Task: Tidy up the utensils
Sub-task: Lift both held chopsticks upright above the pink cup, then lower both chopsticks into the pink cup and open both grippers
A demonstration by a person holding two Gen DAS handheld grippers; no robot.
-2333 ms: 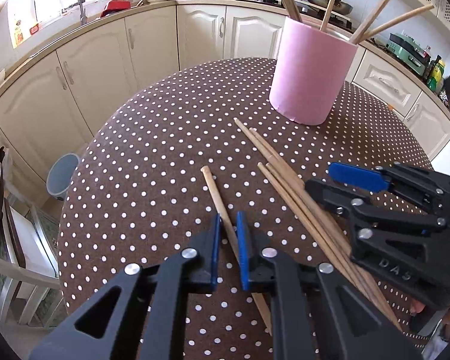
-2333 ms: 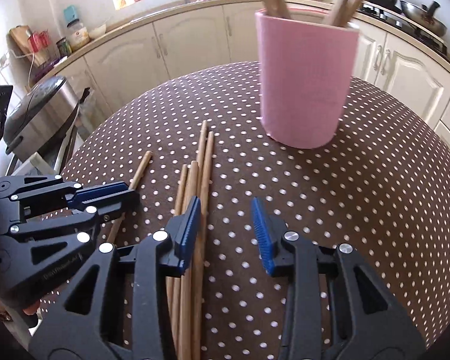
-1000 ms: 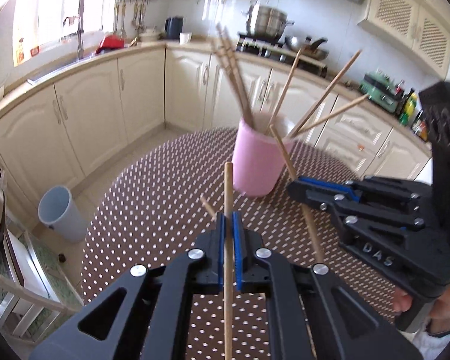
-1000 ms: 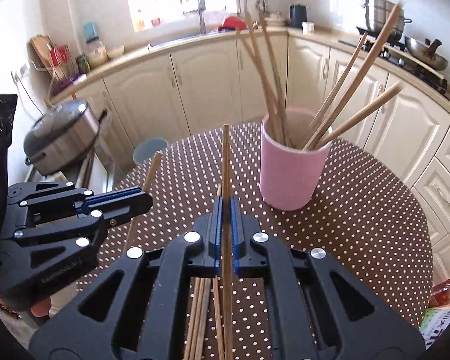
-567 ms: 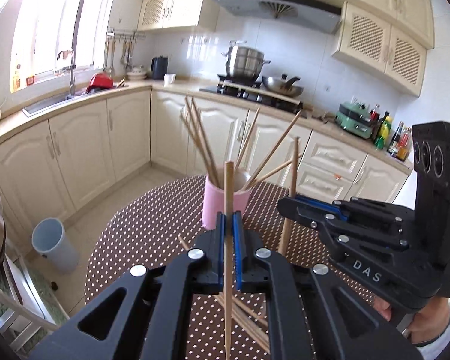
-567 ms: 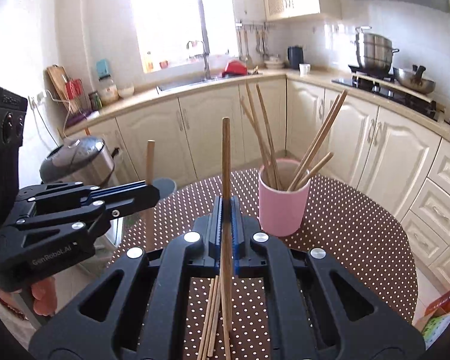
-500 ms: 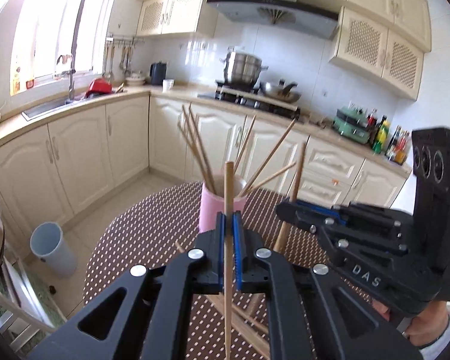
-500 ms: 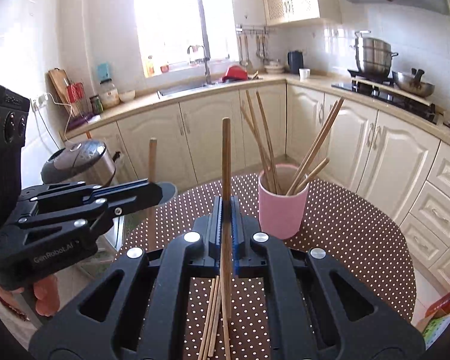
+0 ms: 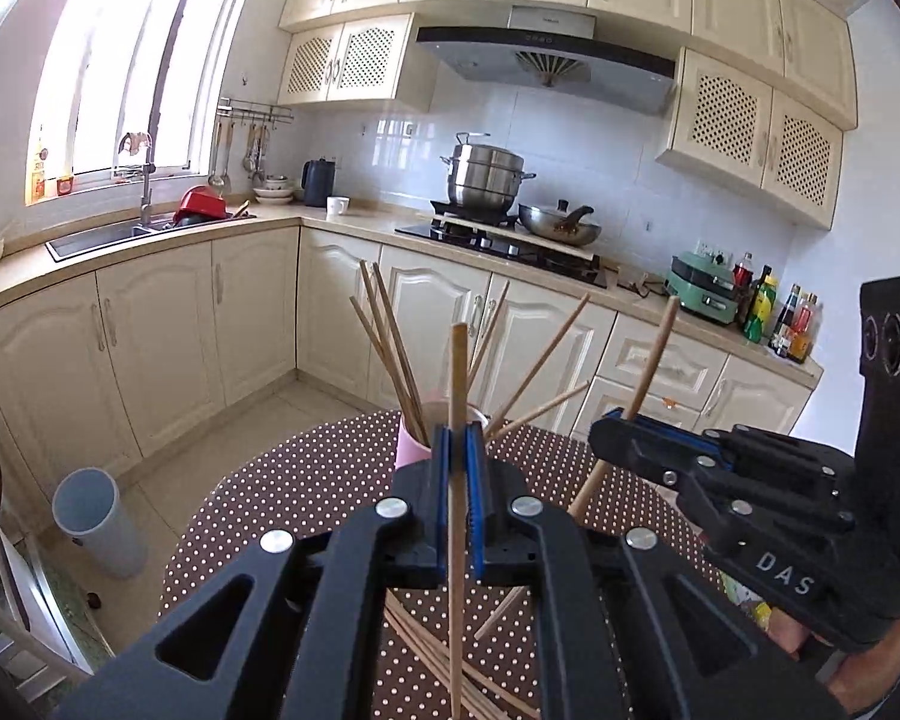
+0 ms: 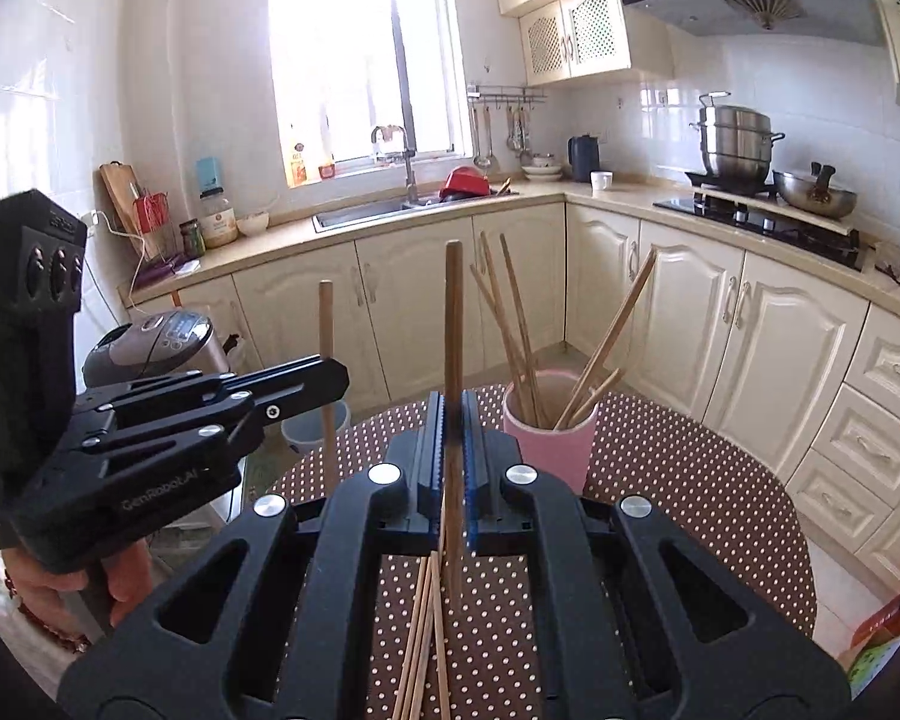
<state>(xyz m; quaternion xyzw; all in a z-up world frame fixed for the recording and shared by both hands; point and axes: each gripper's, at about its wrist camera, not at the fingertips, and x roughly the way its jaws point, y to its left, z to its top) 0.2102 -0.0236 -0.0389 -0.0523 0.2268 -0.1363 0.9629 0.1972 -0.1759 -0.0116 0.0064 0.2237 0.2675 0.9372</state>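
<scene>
My left gripper (image 9: 459, 450) is shut on a wooden chopstick (image 9: 458, 372) that stands upright above the round dotted table (image 9: 306, 486). My right gripper (image 10: 452, 420) is shut on a second chopstick (image 10: 453, 312), also upright. Each gripper shows in the other's view: the right one (image 9: 615, 426) at the right with its stick (image 9: 654, 354), the left one (image 10: 330, 381) at the left with its stick (image 10: 326, 318). A pink cup (image 10: 549, 438) holding several chopsticks stands on the table ahead, partly hidden behind the left jaws (image 9: 411, 447). More loose chopsticks (image 10: 423, 618) lie on the table below.
Cream kitchen cabinets (image 9: 150, 348) curve around behind the table. A grey bin (image 9: 99, 522) stands on the floor at the left, and a rice cooker (image 10: 156, 342) sits behind the left gripper. A hand (image 10: 123, 576) holds the left gripper's handle.
Both grippers have lifted their chopsticks up off the table and tilted upward, so the cup and table now sit lower and farther in both views.
</scene>
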